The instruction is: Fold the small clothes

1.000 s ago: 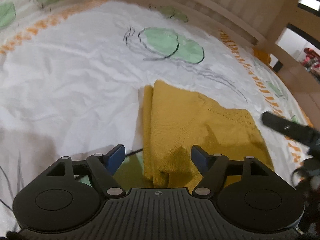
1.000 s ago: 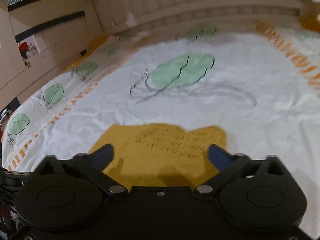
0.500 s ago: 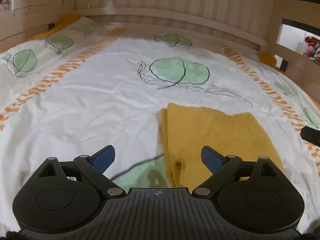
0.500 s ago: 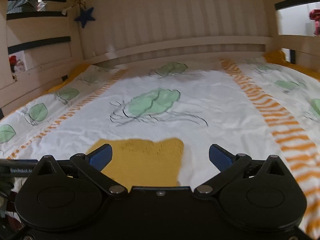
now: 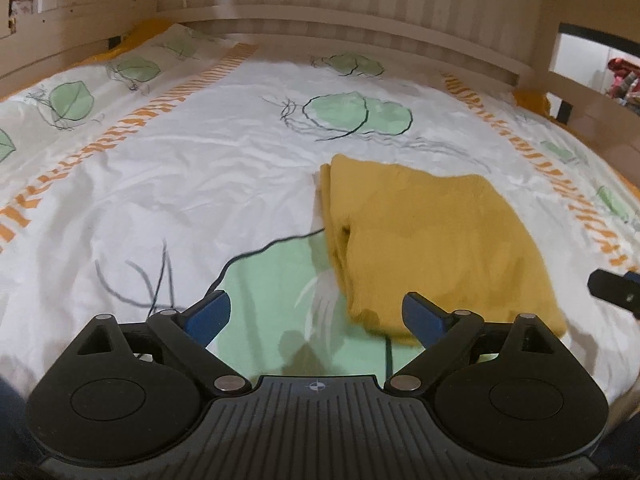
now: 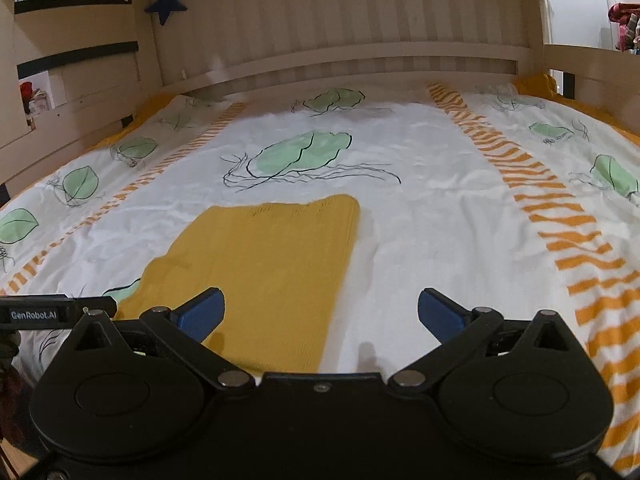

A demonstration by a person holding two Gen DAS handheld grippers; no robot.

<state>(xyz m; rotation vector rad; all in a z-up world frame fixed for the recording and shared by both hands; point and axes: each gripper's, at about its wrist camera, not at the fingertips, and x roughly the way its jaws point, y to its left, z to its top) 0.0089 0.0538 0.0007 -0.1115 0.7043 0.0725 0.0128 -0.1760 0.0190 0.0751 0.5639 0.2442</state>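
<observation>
My left gripper [image 5: 316,312] spread wide and empty, folded yellow garment [image 5: 432,240] at one o'clock with layered edge visible, my right gripper [image 6: 320,312] likewise agape, garment at eleven o'clock, blue star [image 6: 166,2] only here

Both wrist views sit low over the bed [image 5: 200,184], looking forward along each claw toward the slatted headboard [image 6: 340,20], left claw [image 5: 316,316] left of the yellow cloth [image 5: 432,240], right claw [image 6: 320,314] at its near right edge, both sharing cloth and leaf-print sheet.
</observation>
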